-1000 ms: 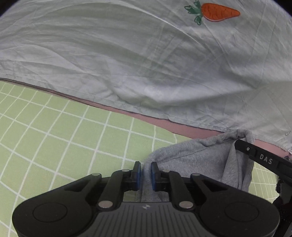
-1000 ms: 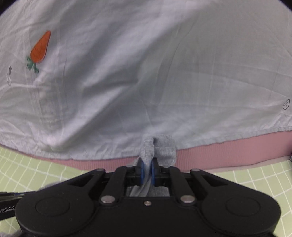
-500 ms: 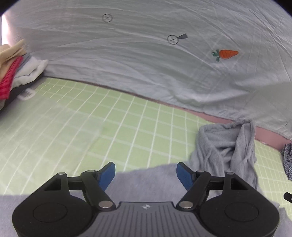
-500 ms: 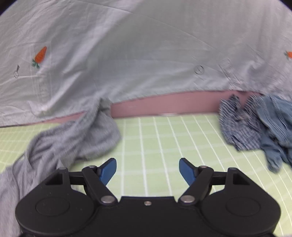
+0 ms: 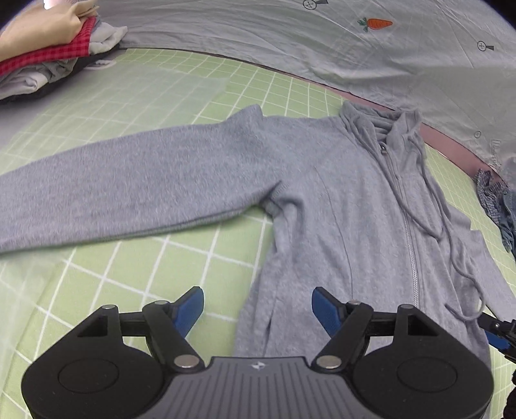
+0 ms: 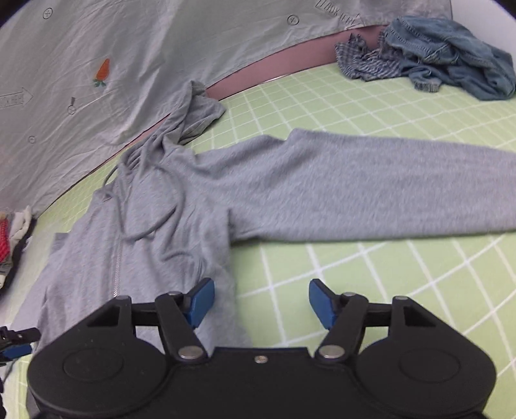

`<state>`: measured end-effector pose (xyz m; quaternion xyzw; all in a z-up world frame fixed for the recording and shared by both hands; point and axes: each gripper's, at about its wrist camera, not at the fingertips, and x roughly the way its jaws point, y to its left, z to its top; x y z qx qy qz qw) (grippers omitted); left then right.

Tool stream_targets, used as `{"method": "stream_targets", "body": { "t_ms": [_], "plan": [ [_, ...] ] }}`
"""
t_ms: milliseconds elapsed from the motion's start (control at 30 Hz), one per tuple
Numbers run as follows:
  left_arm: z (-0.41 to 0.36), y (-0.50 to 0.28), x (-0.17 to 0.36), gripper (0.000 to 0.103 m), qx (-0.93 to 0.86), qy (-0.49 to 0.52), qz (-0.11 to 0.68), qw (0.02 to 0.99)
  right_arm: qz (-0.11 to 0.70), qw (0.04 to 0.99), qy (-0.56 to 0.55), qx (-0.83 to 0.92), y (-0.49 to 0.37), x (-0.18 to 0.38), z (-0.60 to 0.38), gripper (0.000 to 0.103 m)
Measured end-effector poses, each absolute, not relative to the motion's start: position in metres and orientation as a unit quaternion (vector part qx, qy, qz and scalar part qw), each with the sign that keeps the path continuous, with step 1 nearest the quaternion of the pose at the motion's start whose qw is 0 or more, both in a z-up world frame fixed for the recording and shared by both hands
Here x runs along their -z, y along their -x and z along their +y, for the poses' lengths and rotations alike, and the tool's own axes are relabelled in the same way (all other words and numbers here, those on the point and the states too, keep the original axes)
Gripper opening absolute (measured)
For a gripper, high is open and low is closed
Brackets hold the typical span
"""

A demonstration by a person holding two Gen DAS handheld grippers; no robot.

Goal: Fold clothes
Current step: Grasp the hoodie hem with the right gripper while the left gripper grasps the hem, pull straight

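Grey hoodie lies flat on the green checked sheet, sleeves out left and right. My left hand-held gripper and right hand-held gripper both gape over its near hem, holding nothing.

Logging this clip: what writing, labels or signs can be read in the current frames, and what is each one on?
"LOOK HERE": outlined letters printed on the sheet, partly blurred, so a likely reading.
Arrow sign on the sheet: lettering inside too blurred to read.
Print near the sheet's edge: too small to read.
Small logo on the left gripper body: a mark, no letters.
Hoodie: no text visible.
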<state>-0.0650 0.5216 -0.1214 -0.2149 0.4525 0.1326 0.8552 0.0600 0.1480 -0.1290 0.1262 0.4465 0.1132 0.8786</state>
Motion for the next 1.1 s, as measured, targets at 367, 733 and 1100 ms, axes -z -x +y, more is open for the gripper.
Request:
{"method": "stream_targets", "body": {
  "t_ms": [367, 733, 1100],
  "plan": [
    [0.491, 0.089, 0.122, 0.068, -0.041, 0.168, 0.472, 0.865, 0.458, 0.872, -0.103, -0.139, 0.001, 0.127, 0.158, 0.059],
    [0.457, 0.13, 0.124, 0.038, -0.08, 0.172, 0.495, 0.848, 0.481, 0.855, -0.099, -0.168, 0.032, 0.125, 0.142, 0.053],
    [0.515, 0.171, 0.108, 0.019, -0.07, 0.442, 0.423, 0.788, 0.457, 0.806, -0.273, -0.261, 0.04, 0.09, 0.1, 0.008]
  ]
}}
